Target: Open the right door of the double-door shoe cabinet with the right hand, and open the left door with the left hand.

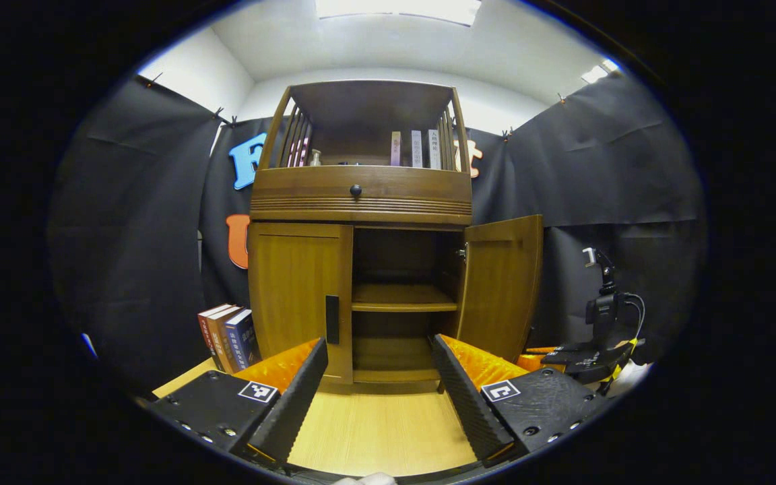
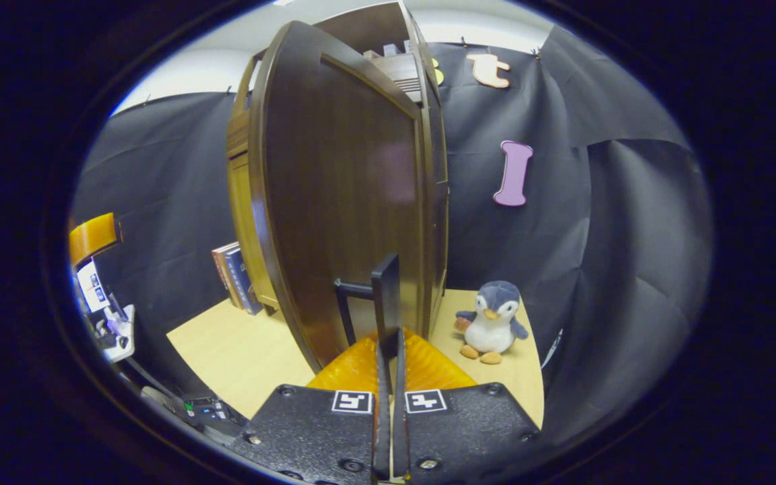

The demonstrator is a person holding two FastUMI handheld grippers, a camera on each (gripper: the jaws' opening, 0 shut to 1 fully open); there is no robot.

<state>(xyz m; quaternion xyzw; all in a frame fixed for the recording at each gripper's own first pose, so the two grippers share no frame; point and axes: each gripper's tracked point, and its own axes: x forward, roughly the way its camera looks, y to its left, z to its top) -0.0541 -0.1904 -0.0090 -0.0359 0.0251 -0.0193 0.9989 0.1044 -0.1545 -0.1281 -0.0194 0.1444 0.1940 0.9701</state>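
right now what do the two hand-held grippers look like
Both match: the left hand-held gripper and the right hand-held gripper have black bodies with screws, a square black-and-white marker on each finger, ridged orange finger backs, and black ribbed pads.

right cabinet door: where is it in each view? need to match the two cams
Left gripper view: the right door stands swung open at right of centre, beside the exposed shelves, above the open left claw.
Right gripper view: the same door fills the centre, close up, its handle pinched in the right claw.
Shared landmark: the books standing on the floor at the cabinet's far side.
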